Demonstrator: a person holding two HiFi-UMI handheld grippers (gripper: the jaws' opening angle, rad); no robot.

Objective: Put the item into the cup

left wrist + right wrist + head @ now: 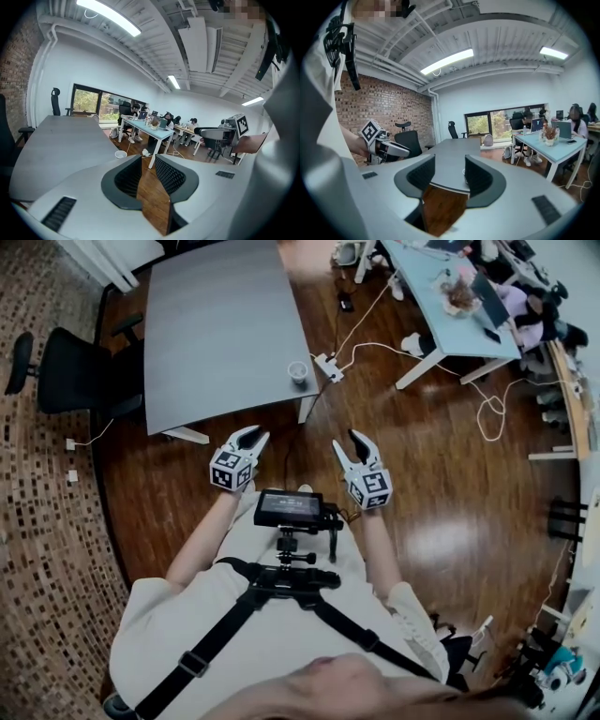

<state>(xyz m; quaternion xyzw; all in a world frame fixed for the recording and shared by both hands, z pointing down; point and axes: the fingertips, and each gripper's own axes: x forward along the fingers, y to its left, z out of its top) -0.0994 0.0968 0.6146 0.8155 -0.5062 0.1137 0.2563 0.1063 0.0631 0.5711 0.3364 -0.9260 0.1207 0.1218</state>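
A small white cup [298, 371] stands near the front right corner of the grey table [220, 324]. It also shows in the left gripper view as the cup [121, 154], and in the right gripper view only a sliver of the cup [463, 172] peeks past one jaw. Both grippers hang over the wooden floor, short of the table. My left gripper [253, 435] [147, 161] is open and holds nothing. My right gripper [348, 441] [450, 164] is open too, with nothing between its jaws. No item for the cup is in view.
A black office chair [56, 367] stands at the table's left side. A power strip with white cables [330, 364] lies on the floor by the table's right leg. Further right, people sit at a light-blue desk [450, 306].
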